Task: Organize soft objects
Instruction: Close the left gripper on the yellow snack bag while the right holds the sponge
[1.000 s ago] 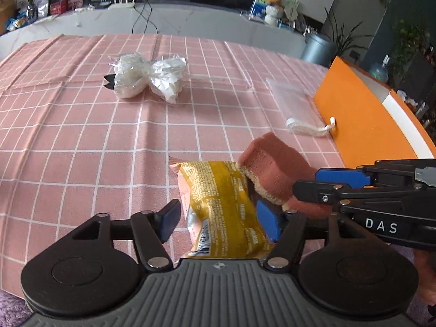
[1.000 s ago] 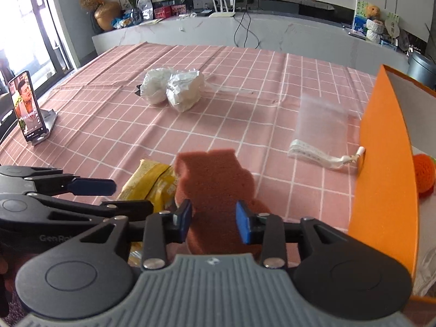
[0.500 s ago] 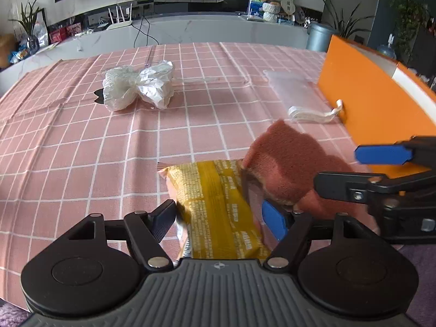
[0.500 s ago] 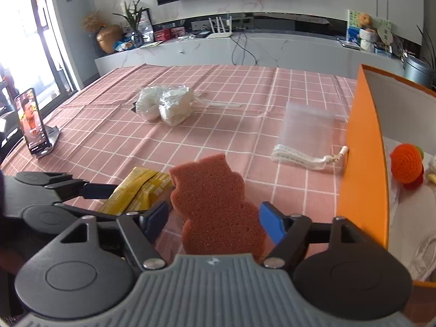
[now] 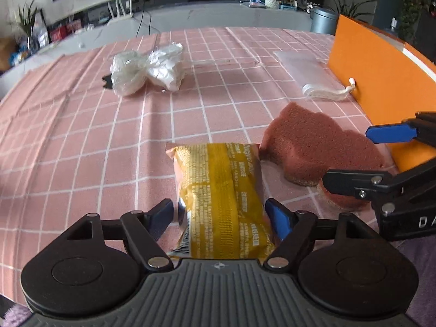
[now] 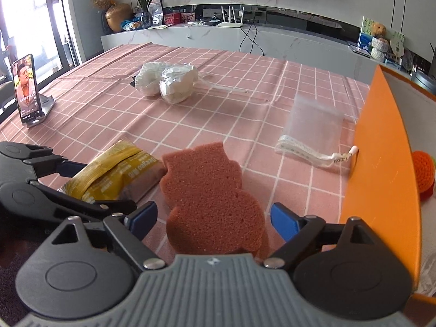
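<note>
Both grippers spread wide over their targets, nothing gripped.

The left gripper [image 5: 219, 214] straddles the crinkly yellow foil snack packet [image 5: 220, 190]; the right gripper [image 6: 214, 216] straddles the gourd-shaped reddish-brown sponge [image 6: 209, 193], both lying touching on the pink checked tabletop [image 5: 81, 141]. I'd close gently mid-body so the foil doesn't slip. Only the right view shows inside the orange storage box [image 6: 381, 163], with an orange crocheted ball [image 6: 423, 173], plus a phone on a stand [image 6: 26, 90].
</note>
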Available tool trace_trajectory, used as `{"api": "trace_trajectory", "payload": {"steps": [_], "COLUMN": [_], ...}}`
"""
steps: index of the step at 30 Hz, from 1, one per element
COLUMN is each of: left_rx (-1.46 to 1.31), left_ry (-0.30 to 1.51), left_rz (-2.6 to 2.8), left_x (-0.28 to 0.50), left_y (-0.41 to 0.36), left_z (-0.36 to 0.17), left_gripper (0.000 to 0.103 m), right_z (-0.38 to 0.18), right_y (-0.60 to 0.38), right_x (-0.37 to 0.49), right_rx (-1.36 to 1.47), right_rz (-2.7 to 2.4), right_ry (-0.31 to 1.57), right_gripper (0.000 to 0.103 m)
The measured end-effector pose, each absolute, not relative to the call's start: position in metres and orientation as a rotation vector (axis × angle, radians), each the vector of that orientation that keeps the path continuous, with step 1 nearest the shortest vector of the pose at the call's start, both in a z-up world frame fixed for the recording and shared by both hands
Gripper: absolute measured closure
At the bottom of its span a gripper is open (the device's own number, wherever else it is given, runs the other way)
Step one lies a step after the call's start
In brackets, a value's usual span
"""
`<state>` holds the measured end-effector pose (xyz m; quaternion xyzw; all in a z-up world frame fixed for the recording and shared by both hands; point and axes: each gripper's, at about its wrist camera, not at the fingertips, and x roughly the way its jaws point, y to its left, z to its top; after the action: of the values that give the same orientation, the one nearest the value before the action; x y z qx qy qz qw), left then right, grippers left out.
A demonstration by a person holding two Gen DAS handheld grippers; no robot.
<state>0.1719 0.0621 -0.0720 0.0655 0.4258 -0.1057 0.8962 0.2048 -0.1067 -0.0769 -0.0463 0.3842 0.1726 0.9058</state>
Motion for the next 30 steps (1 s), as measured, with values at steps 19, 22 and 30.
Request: {"api": "trace_trajectory", "payload": {"steps": [19, 22, 30], "left_rx": [0.056, 0.056, 0.101], "left_ry": [0.777, 0.762, 0.693], "left_rz": [-0.123, -0.124, -0.155], "left_x": [0.163, 0.161, 0.154], "left_y": [0.062, 0.062, 0.055], "left_z": [-0.082, -0.084, -0.082], "left_gripper": [0.001, 0.001, 0.033], "right_z": [-0.086, -0.087, -0.085], "right_y": [-0.107, -0.107, -0.103], "right_x": [0.201, 0.200, 0.195], "right_rx": [-0.085, -0.093, -0.121], "right_rz": [0.339, 0.336, 0.340], "right_ry": [0.798, 0.797, 0.788], "right_gripper": [0.019, 0.022, 0.030]}}
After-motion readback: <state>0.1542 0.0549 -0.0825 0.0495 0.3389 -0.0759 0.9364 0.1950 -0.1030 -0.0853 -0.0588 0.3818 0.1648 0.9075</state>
